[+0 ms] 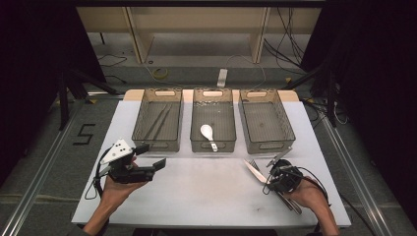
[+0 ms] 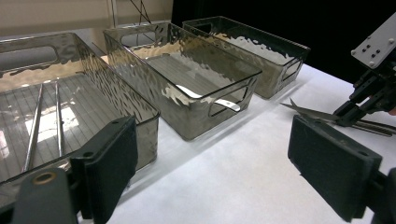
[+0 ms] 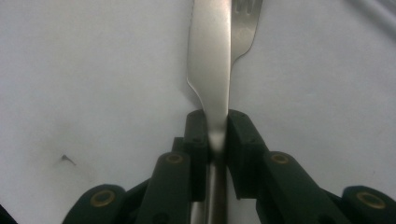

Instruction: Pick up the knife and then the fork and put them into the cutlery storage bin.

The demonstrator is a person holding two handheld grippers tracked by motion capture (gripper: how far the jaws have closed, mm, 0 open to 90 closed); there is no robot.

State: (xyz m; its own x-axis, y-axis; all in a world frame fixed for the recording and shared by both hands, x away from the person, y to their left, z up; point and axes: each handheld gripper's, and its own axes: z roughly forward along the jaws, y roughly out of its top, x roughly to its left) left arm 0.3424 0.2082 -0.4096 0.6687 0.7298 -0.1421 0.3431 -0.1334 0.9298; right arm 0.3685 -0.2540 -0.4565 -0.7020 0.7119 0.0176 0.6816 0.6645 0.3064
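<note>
My right gripper (image 3: 216, 123) is shut on a steel table knife (image 3: 210, 60), its pads pressing where the blade meets the handle. A fork (image 3: 245, 23) lies right beside the knife's blade on the white table. From above, this gripper (image 1: 271, 172) is at the front right, with the knife (image 1: 255, 170) pointing toward the bins. I cannot tell whether the knife is off the table. My left gripper (image 1: 151, 156) is at the front left, open and holding nothing. Its wide-apart pads (image 2: 112, 168) face the bins.
Three clear smoky bins stand in a row at the back of the table. The left bin (image 1: 140, 118) holds chopsticks (image 1: 158, 122), the middle bin (image 1: 212, 93) holds a white spoon (image 1: 207, 132), and the right bin (image 1: 285, 123) shows nothing inside. More cutlery lies under the right hand (image 1: 290, 201).
</note>
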